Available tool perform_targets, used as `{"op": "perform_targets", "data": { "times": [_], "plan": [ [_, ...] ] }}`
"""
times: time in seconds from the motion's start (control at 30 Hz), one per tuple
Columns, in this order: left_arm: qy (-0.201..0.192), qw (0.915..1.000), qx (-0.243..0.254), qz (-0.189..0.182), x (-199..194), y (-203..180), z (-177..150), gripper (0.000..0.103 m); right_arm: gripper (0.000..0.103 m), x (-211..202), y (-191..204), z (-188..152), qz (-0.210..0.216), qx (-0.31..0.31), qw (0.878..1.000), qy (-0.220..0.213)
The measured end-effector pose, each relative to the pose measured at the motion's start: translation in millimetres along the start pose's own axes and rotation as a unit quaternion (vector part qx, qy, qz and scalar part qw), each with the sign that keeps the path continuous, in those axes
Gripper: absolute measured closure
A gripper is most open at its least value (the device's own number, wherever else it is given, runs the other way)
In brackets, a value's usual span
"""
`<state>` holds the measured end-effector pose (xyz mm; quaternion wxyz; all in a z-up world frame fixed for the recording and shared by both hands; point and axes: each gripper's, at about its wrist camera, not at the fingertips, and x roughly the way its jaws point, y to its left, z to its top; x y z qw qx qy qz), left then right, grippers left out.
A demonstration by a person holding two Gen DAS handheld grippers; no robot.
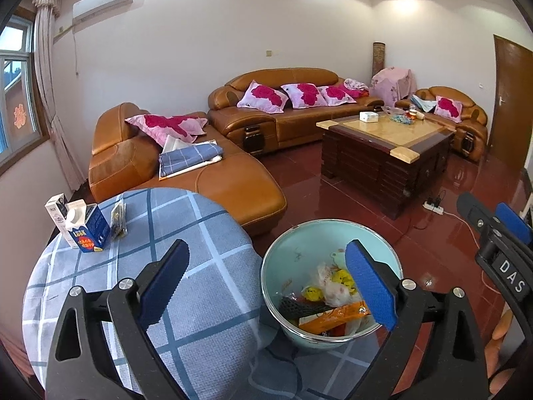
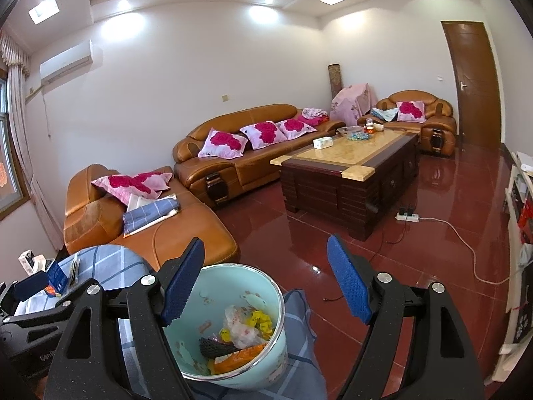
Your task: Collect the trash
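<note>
Jaws: left gripper (image 1: pixel 266 286) and right gripper (image 2: pixel 265 280) are both gaping, empty.
Risk: cartons (image 1: pixel 85 225) are standing far from the bin (image 1: pixel 286 243), risking toppling when reached.

Trash (image 1: pixel 328 295) in bin (image 1: pixel 383 243), cartons (image 1: pixel 85 230) left.

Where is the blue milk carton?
In the left wrist view, the blue milk carton stands at the far left of the checked tablecloth, beside a white box and a dark wrapper.
</note>
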<state>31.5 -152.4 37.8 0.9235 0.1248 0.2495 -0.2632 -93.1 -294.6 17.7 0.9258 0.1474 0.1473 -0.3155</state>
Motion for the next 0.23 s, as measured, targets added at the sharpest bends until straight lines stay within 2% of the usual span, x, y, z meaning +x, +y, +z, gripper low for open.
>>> {"op": "perform_targets", "data": {
  "times": [0.23],
  "plan": [
    [-0.001,0.9999,-0.012,0.005,-1.3,5.9,0.6,0.007,0.027,0.2,2.8,-0.2,0.002,-0.001,1.0,0.001]
  ]
}}
